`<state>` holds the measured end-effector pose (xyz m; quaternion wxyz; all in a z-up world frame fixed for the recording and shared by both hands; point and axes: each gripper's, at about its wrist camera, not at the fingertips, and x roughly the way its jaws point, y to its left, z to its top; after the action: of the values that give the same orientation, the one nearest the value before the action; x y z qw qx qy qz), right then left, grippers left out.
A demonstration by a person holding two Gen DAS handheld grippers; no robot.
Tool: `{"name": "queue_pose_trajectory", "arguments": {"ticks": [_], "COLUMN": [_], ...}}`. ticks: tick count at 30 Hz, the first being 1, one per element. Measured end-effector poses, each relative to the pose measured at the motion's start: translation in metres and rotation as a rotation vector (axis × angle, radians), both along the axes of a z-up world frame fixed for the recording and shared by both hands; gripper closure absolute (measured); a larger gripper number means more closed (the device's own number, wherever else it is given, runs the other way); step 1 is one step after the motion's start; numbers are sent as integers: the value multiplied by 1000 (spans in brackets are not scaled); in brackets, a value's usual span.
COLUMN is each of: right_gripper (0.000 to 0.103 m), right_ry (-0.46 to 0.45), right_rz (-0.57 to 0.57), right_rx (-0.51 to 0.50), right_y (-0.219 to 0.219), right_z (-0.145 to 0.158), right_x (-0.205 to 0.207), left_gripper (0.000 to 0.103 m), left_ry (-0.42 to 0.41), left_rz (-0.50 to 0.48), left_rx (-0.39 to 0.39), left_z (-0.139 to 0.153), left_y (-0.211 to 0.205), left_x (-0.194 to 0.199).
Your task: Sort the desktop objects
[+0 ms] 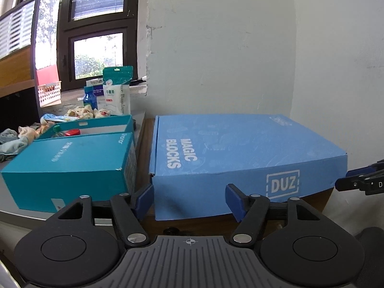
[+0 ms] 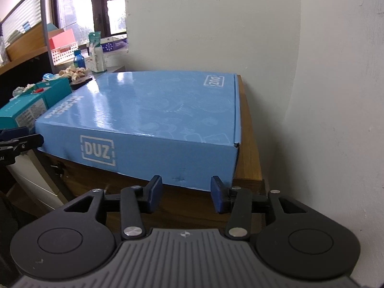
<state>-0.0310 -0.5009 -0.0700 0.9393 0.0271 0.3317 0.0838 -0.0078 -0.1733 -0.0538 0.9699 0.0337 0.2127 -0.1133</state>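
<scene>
With both the left claw (image 1: 189,198) and right claw (image 2: 183,193) spread wide and empty at the near edge of the wooden desk (image 2: 249,144), the broad blue box (image 2: 153,110) lying there overhangs that edge and could tip or slide off if nudged.

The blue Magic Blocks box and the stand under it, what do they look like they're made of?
Magic Blocks box: probably printed cardboard with a glossy coating; window glare on the lid, folded seams, a frayed corner. Stand: looks like dark wood or wood veneer; brown grain lines show, which of the two is unclear.
</scene>
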Motion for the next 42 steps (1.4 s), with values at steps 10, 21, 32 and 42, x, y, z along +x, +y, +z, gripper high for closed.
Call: {"name": "queue_pose_trajectory", "arguments": {"ticks": [10,21,32,42], "right_gripper": [24,6,1,1], "right_ry": [-24,-53,-71,-55], "right_rz": [84,195,242,181], "right_rx": [0,-8,4,27], "right_y": [31,101,181,219], "right_z": [24,53,65,69], "right_x": [-9,8,29,35], "left_gripper": [21,0,0,0], "left_ry": [-1,0,22,35], "left_rz": [32,30,42,5], "left_rx": [-42,-112,-125,-78], "left_z": [15,35,36,50], "left_y": [15,56,108,143], "left_x": [-12,-3,13,25]}}
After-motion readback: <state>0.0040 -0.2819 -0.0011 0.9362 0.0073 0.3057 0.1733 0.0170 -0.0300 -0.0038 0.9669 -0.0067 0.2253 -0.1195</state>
